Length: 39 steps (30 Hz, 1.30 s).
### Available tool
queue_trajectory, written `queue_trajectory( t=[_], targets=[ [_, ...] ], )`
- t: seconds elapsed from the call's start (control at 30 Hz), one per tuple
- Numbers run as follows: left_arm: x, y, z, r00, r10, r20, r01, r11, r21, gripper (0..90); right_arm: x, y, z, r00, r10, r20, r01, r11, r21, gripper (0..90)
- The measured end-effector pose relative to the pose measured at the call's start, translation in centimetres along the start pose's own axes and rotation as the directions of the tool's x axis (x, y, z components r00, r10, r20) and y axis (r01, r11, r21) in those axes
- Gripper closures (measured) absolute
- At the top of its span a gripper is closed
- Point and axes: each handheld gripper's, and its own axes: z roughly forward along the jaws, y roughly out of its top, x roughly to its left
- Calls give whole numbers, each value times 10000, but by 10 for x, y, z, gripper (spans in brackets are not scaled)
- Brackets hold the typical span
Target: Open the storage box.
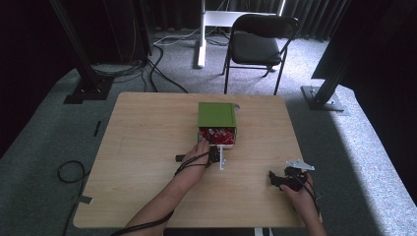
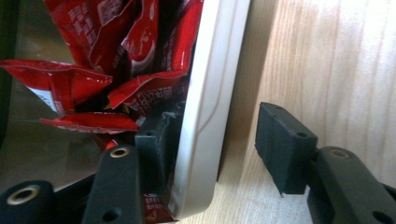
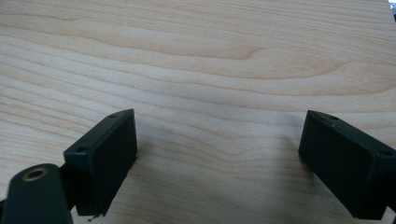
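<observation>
Green box [image 1: 217, 114] mid-counter [image 1: 147, 147], red packets [image 2: 116, 56] inside. Left claw [image 2: 219, 140] open astride box's white wall [image 2: 210, 93]. Right claw [image 3: 219, 163] wide open, empty, right of box.

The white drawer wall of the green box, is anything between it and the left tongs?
Nothing visible is. The left tongs are open and already straddle the white drawer wall: one jaw sits inside among the red snack packets, the other outside over the wooden table, apart from the wall.
</observation>
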Motion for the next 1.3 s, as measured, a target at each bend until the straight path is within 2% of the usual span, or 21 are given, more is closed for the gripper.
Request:
queue_trajectory(
  t=[0.2,0.43,0.5,0.53,0.63,0.77,1.07,1.1,1.17,1.3],
  targets=[
    [2,1,2,9998,121,-128,-121,9999,-25,591,0,0,0,10000,0,2,0,10000,1,108],
    [2,3,6,9993,-49,-364,54,9999,120,701,0,0,0,10000,-11,3,11,10000,-1,108],
    [3,3,6,9994,-76,-345,81,9999,127,708,0,0,0,10000,-1,1,1,10000,-2,108],
    [3,3,7,9992,-313,-251,314,9995,41,708,0,0,0,10000,-9,3,9,10000,1,108],
    [4,1,7,9991,-407,-137,407,9992,-52,707,0,0,0,10000,-1,2,1,10000,-1,108],
    [4,2,6,9994,-269,-210,271,9996,100,713,0,0,0,10000,-11,2,11,10000,1,108],
    [0,4,2,9986,-472,-257,474,9989,71,712,0,0,0,10000,3,0,-3,10000,-3,108],
    [0,4,2,9989,-368,-287,370,9993,73,713,0,0,0,10000,2,3,-2,10000,2,108],
    [-2,4,0,9984,-494,-258,495,9988,14,712,0,0,0,10000,5,0,-5,10000,-1,109],
    [-5,5,-4,9987,-459,-213,460,9989,33,712,0,0,0,10000,4,-2,-4,10000,-3,108]
  ],
)
